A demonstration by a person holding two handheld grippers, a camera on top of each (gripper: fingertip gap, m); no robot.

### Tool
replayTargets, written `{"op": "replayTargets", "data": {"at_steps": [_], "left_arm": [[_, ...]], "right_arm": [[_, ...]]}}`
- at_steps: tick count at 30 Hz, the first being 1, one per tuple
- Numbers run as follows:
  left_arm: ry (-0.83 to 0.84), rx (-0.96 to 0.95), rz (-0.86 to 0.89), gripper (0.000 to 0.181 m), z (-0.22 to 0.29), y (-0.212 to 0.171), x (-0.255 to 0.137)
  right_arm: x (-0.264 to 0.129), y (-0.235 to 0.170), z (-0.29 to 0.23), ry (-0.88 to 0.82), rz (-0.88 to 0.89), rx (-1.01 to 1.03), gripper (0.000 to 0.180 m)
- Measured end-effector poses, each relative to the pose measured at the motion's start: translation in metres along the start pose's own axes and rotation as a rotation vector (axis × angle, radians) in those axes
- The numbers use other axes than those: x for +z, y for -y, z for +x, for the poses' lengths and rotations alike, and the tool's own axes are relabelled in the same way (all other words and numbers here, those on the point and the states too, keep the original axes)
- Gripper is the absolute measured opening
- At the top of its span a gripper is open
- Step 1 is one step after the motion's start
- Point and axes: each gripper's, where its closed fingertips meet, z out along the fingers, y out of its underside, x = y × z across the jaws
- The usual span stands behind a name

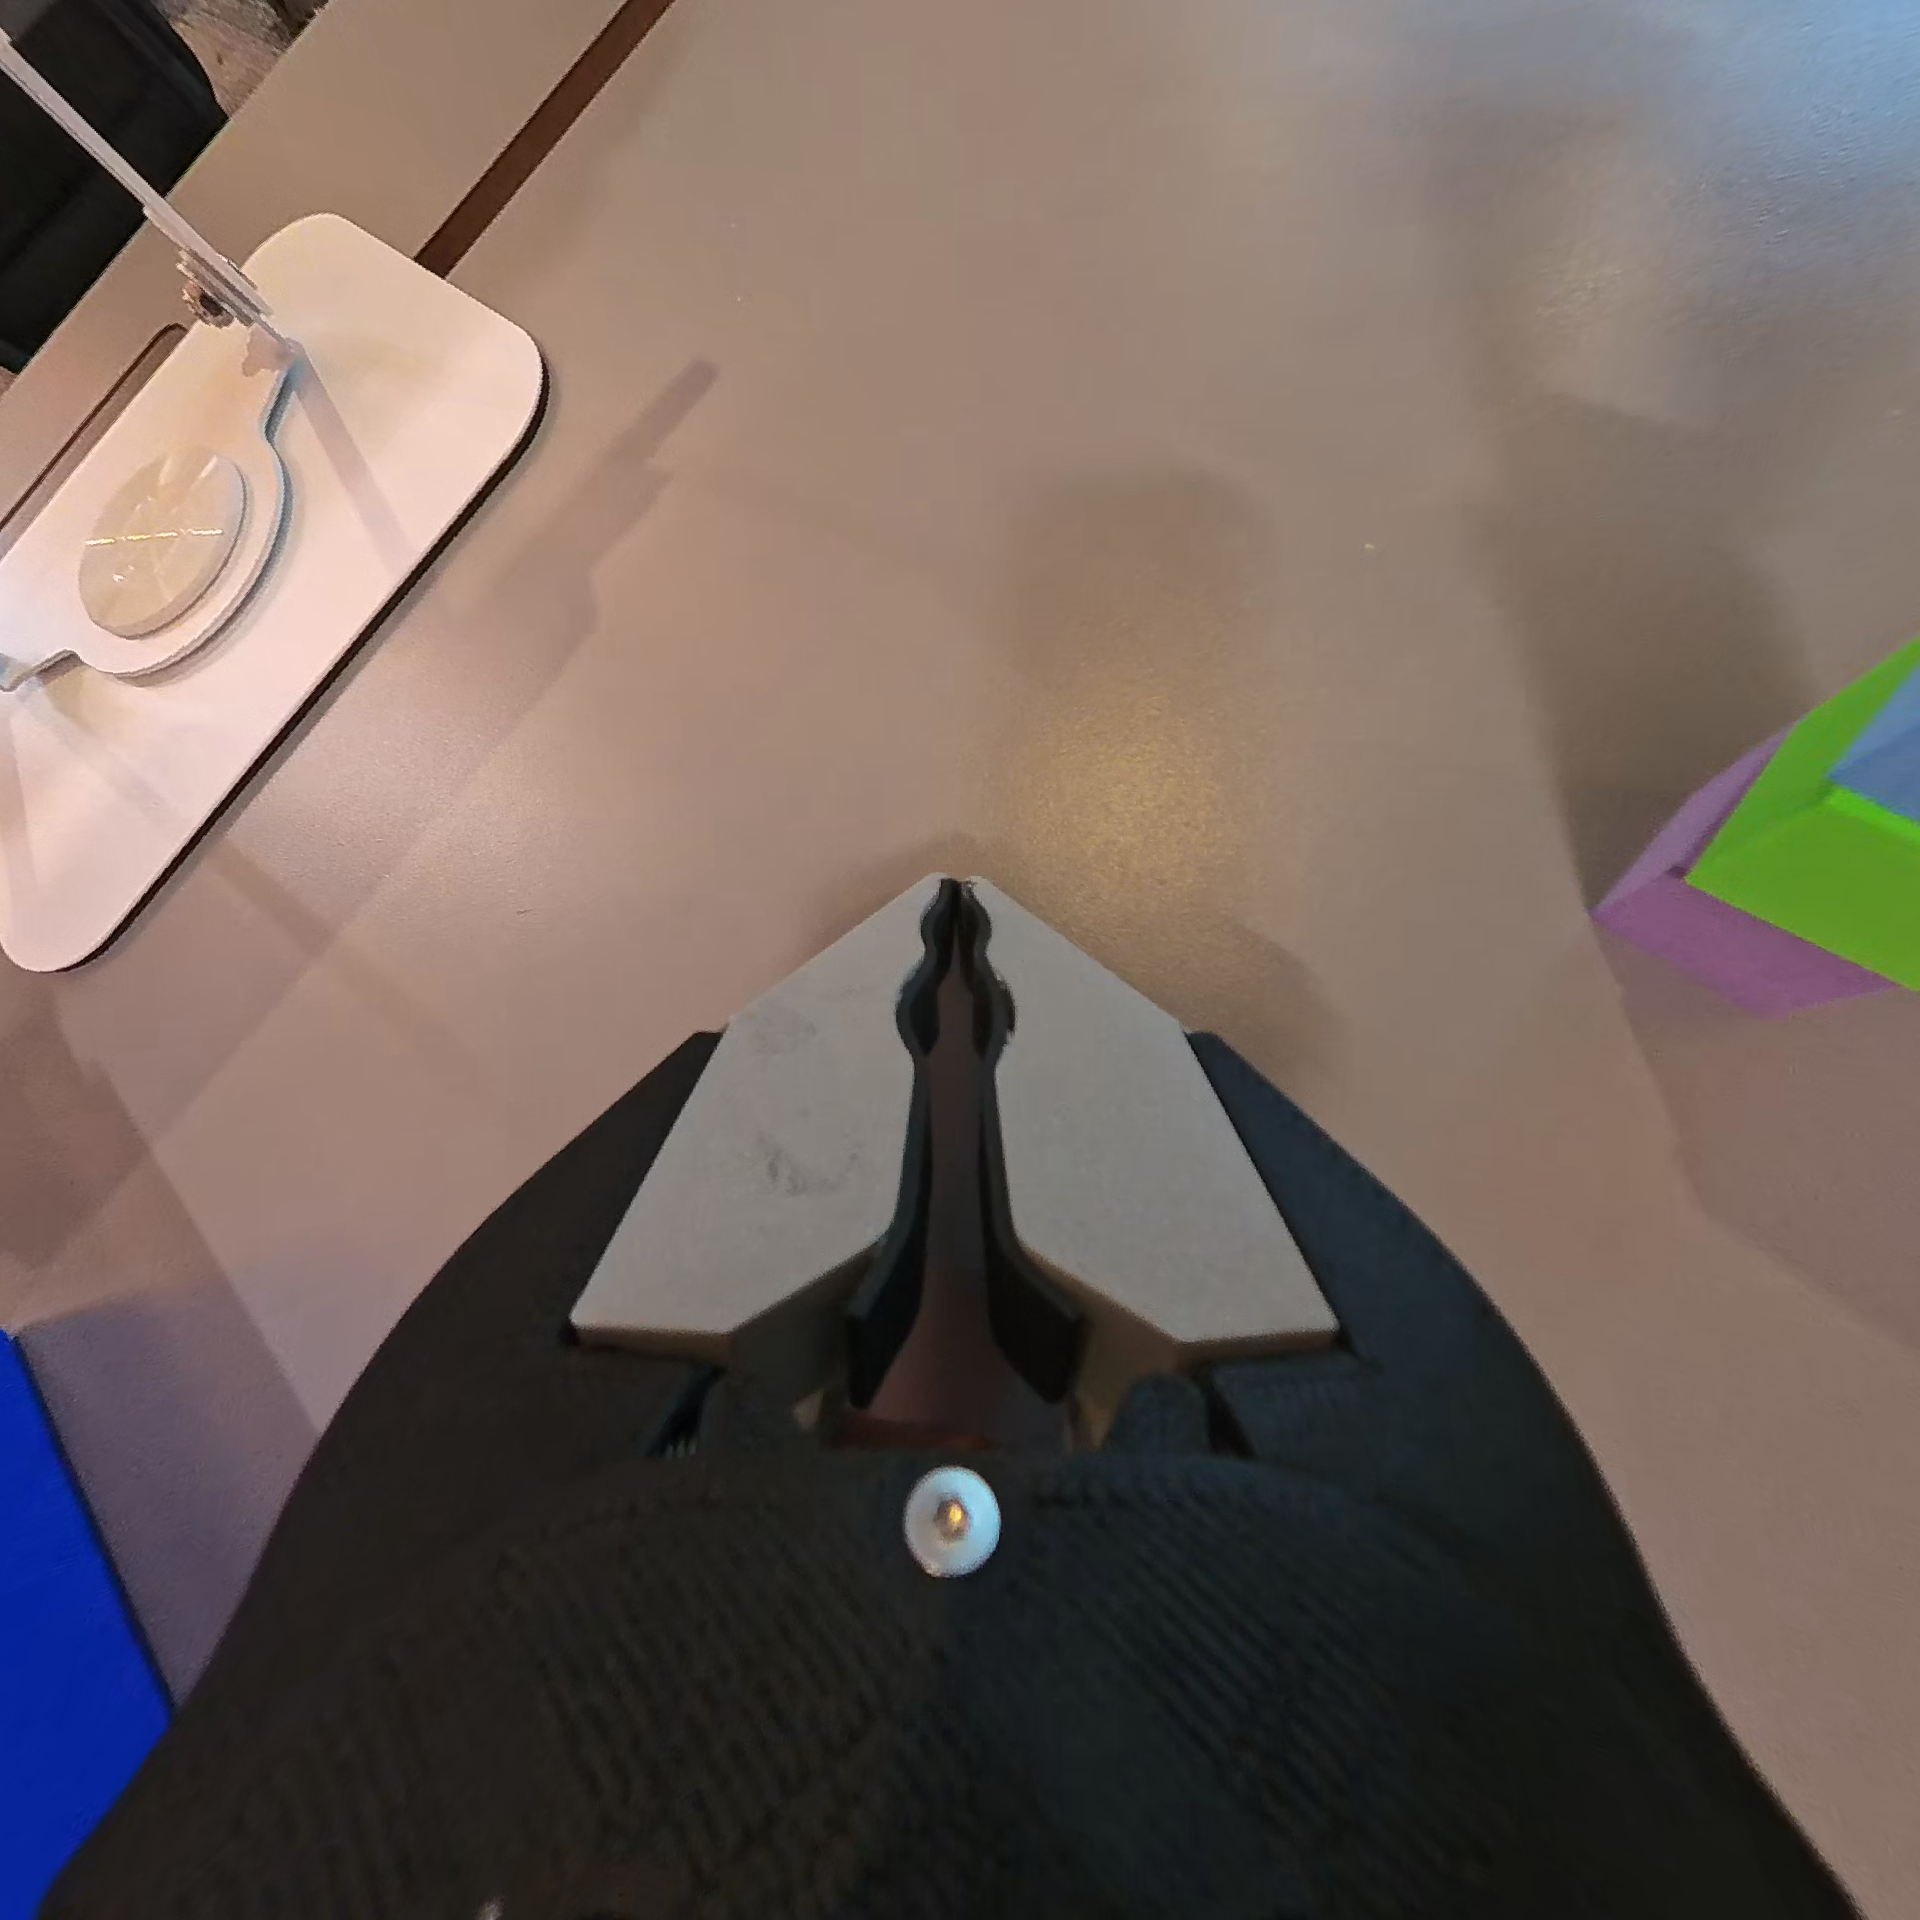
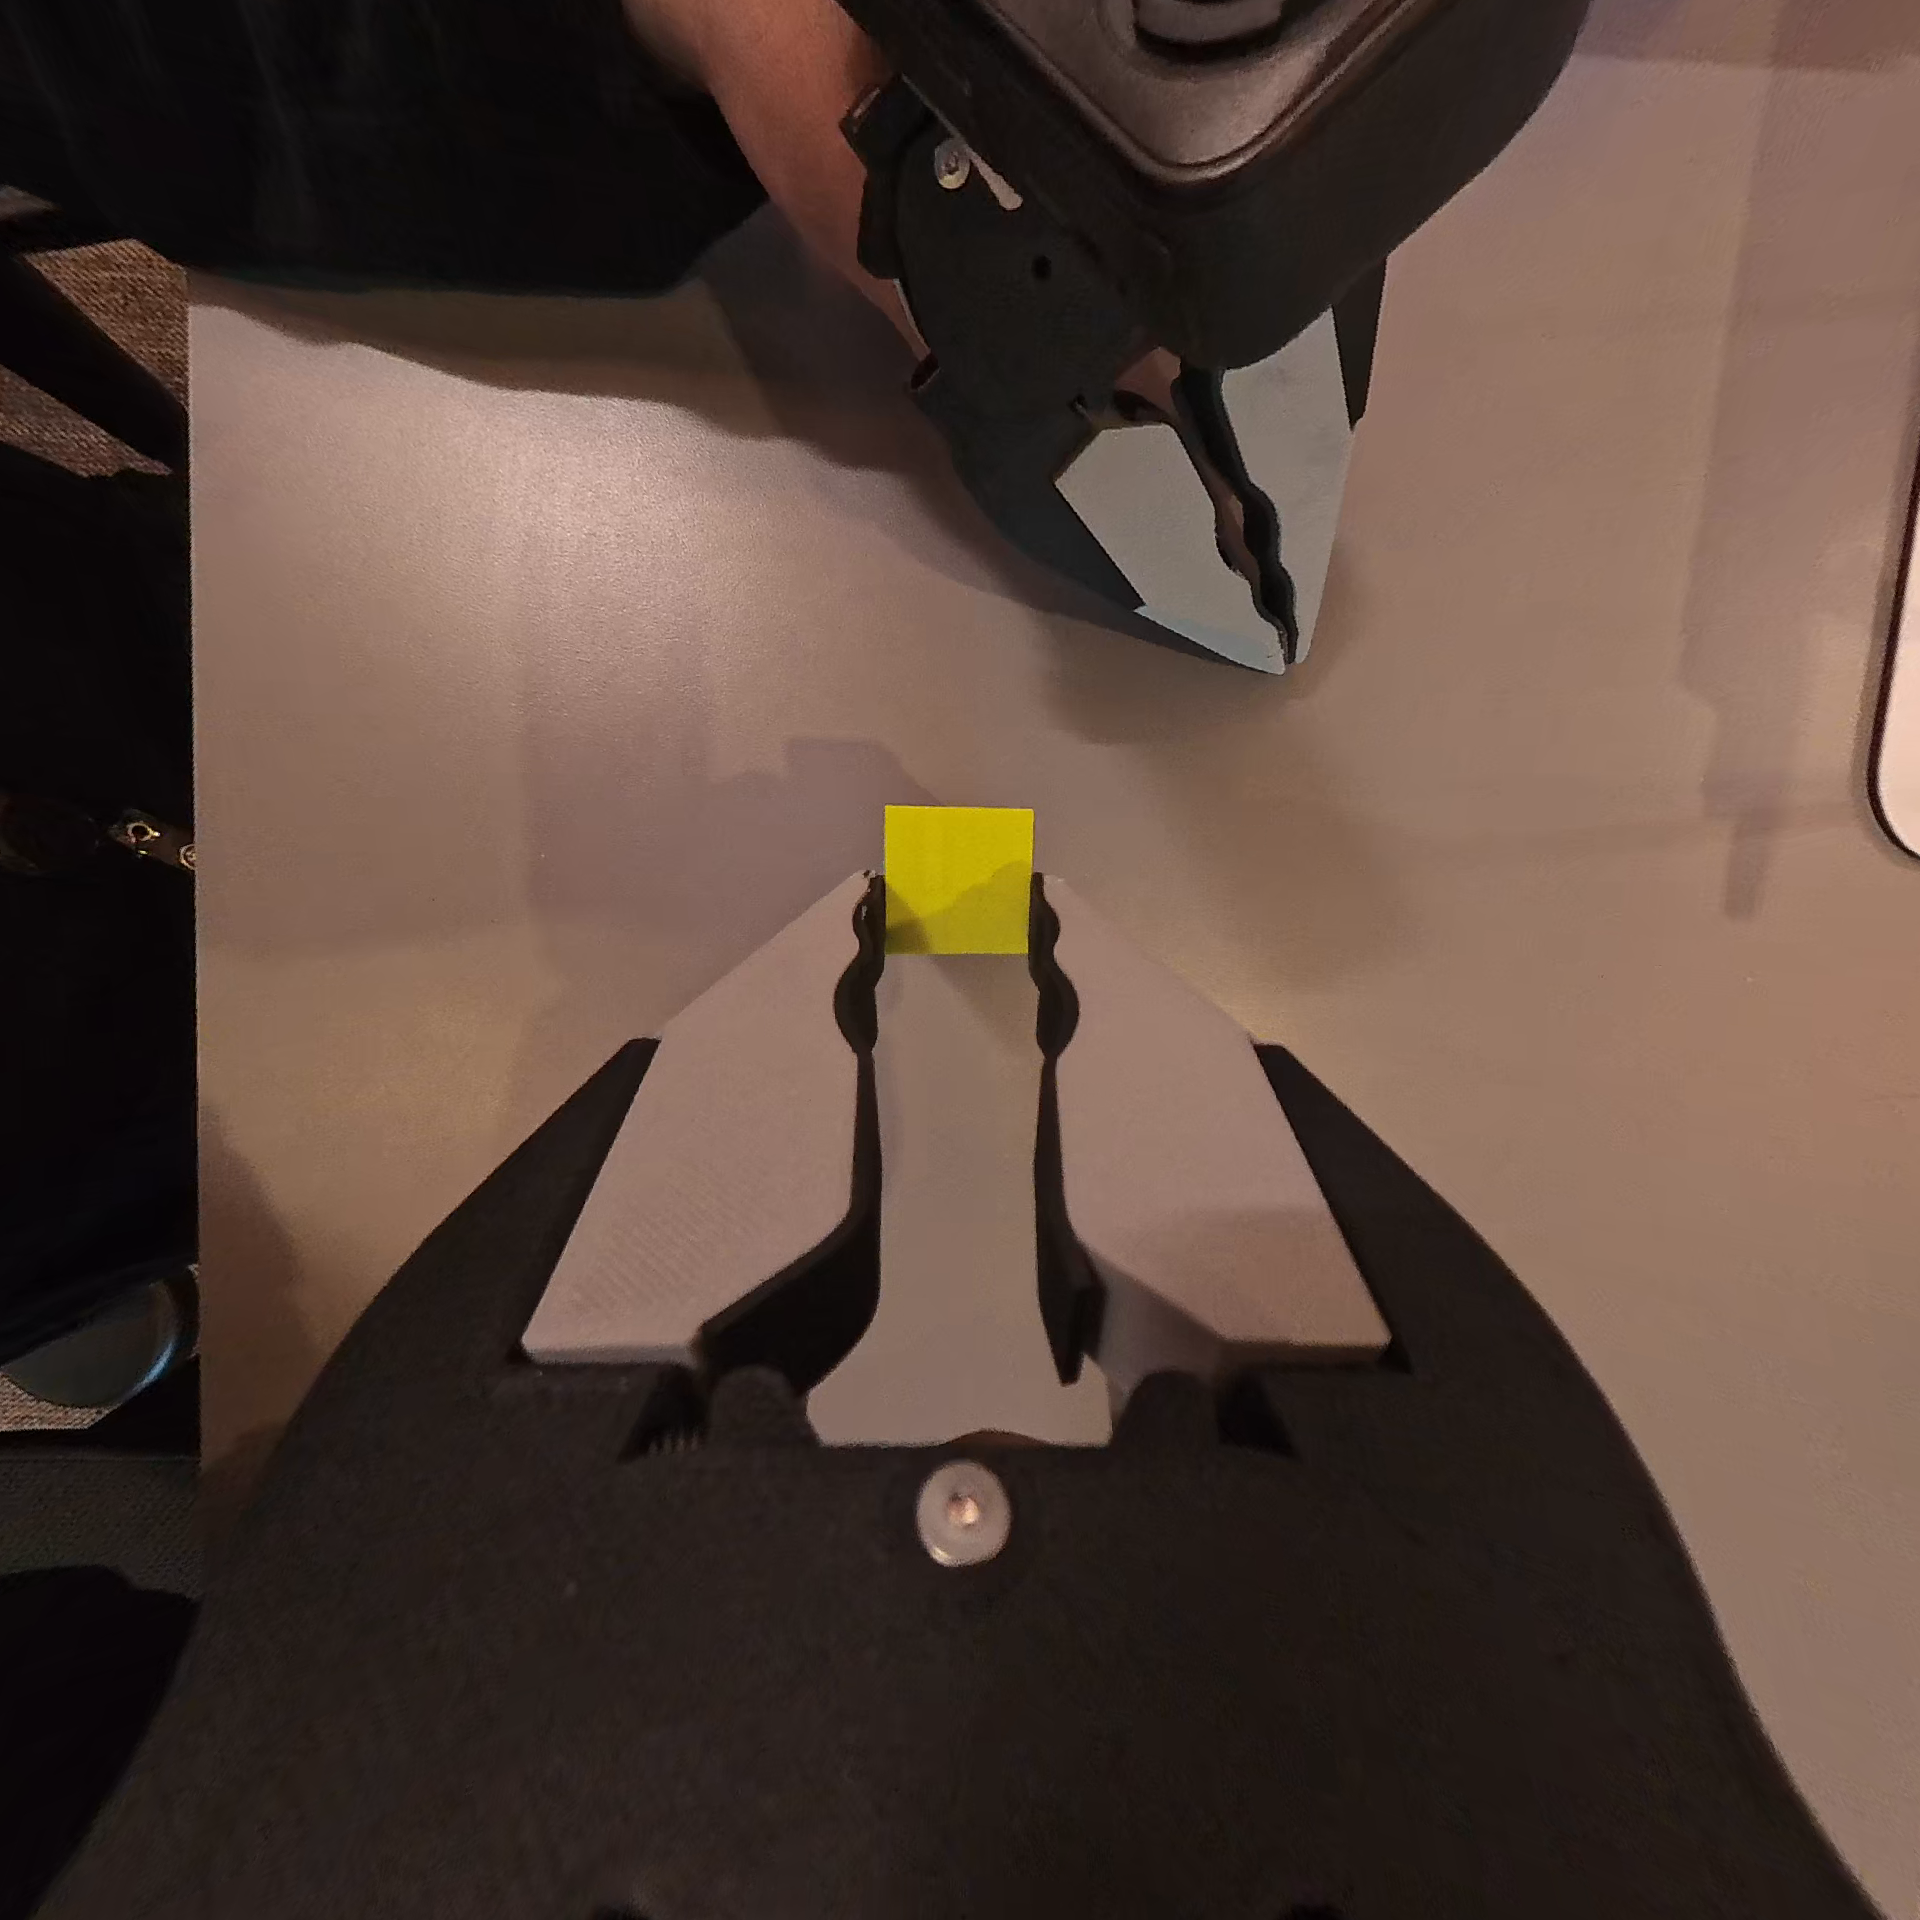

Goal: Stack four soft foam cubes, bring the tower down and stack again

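Observation:
In the right wrist view my right gripper point(image 2: 956, 883) is shut on a yellow foam cube point(image 2: 958, 873), which sits between the fingertips with its top face showing. The left gripper point(image 2: 1286, 649) shows farther off, shut and empty, tips down near the table. In the left wrist view my left gripper point(image 1: 958, 885) is shut on nothing above the bare table. At the right edge a stack shows: a purple cube point(image 1: 1714, 935) at the bottom, a green cube point(image 1: 1808, 831) on it, a blue cube point(image 1: 1886, 764) on top, each turned a little.
A white stand base point(image 1: 312, 540) with a thin metal arm sits at the left of the table point(image 1: 1039, 520). A dark blue object point(image 1: 52, 1610) is at the lower left edge. The table's left edge point(image 2: 192, 831) shows in the right wrist view. A person's hand point(image 2: 790, 135) holds the left gripper. The gap from one gripper's tips to the other's is roughly 15 cm. My right tips are about 35 cm from the dark blue object point(image 1: 52, 1610), my left tips only 25 cm.

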Motion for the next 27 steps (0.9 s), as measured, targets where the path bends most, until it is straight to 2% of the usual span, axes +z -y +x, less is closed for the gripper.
{"op": "replayTargets", "data": {"at_steps": [27], "left_arm": [[0.001,0.001,0.0,0.0,0.0,-0.0001,-0.0001]], "right_arm": [[0.0011,-0.0013,0.0002,-0.018,-0.023,0.007,0.025]]}}
